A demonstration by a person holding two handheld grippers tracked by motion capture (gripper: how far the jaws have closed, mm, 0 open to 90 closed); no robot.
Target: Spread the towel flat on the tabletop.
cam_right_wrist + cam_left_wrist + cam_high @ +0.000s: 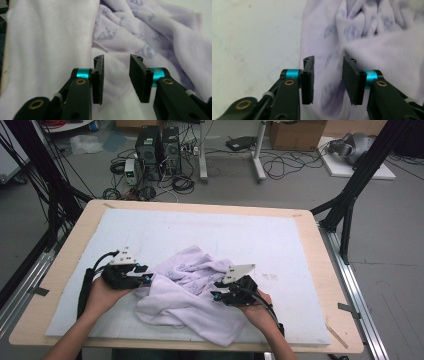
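A pale lilac garment (190,290) with a faint blue print lies crumpled on the near half of the white mat (225,235). My left gripper (147,277) sits at the cloth's left edge. In the left gripper view its jaws (328,72) stand apart just above the garment (362,37), with nothing pinched between the pads. My right gripper (215,295) rests at the garment's right side, pointing left over it. In the right gripper view its jaws (116,72) are parted too, over the folds of the garment (50,37) and gripping none of them.
The mat covers a wooden table (65,270) whose bare rim runs all round it. Black frame posts (350,195) stand at the table's far corners. Computer towers (157,150) and loose cables lie on the floor beyond the far edge.
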